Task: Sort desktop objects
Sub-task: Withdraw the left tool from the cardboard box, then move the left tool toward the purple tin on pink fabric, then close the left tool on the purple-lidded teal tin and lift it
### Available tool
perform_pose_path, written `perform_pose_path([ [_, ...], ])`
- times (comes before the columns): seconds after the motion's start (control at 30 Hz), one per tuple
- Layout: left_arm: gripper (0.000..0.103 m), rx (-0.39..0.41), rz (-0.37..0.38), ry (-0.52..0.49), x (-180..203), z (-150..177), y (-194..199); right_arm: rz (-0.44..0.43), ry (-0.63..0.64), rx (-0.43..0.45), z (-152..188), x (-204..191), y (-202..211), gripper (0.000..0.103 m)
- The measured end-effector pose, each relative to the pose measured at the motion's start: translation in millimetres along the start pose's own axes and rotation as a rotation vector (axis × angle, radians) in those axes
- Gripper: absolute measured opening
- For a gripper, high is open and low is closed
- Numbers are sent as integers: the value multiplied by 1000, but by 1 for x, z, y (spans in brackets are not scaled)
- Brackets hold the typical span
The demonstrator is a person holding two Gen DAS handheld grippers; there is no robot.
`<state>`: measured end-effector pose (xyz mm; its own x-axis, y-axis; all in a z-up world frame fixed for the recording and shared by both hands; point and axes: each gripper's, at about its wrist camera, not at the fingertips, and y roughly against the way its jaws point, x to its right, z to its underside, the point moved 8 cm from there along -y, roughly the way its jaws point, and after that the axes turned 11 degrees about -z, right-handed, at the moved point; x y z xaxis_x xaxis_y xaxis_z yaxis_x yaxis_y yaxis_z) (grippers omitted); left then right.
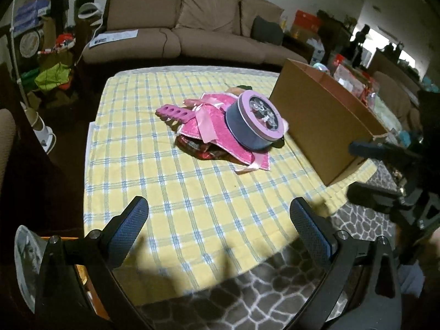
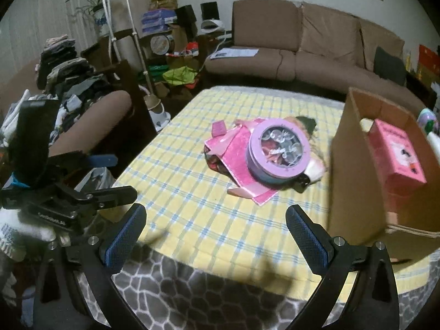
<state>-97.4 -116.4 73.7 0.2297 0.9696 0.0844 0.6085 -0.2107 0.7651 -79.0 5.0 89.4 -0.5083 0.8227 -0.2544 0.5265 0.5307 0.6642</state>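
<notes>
Barely begun: pink rectangular carton (image 2: 396, 154) already in brown cardboard box (image 2: 354, 170); round lilac tin (image 2: 277, 151), glittery pink pouch (image 1: 203, 121) still piled on yellow checked table (image 1: 176, 198). Left claw (image 1: 220, 233) and right claw (image 2: 216, 236) wide open, empty.

bare checked cloth (image 2: 209, 220) in front, cardboard box (image 2: 354, 181) blocking right, pile (image 2: 247, 162) mid-table

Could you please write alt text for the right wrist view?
Open right tongs hover empty over a yellow checked tablecloth, facing a round tin lying on pink items. A cardboard box at right holds a pink carton; the left tongs show at left.
</notes>
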Motion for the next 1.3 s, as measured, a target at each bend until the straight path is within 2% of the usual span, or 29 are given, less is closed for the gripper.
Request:
perform_pose_path([
  [0.2, 103, 43, 45, 22, -6, -27, -22, -35, -101, 9, 5, 28, -37, 103],
  [0.4, 103, 94, 96, -3, 6, -76, -42, 8, -187, 65, 6, 70, -61, 103],
  [0.53, 103, 71, 130, -17, 23, -107, -67, 44, -207, 94, 1, 93, -73, 103],
  [0.63, 103, 58, 128, -44, 37, -125, -89, 62, -230, 121, -4, 108, -78, 103],
  [0.77, 102, 29, 152, -65, 59, -137, -117, 57, -233, 133, -12, 117, -86, 103],
  [0.83, 99, 18, 162, -64, 66, -138, -128, 62, -203, 141, -17, 115, -88, 103],
  [1.0, 78, -6, 150, -106, 79, -132, -152, 30, -224, 157, -24, 123, -95, 103],
  [1.17, 59, -9, 171, -187, 95, -123, -160, 11, -253, 186, -28, 131, -96, 100],
  [1.3, 59, -3, 157, -210, 99, -123, -161, 5, -253, 177, -30, 132, -95, 100],
])
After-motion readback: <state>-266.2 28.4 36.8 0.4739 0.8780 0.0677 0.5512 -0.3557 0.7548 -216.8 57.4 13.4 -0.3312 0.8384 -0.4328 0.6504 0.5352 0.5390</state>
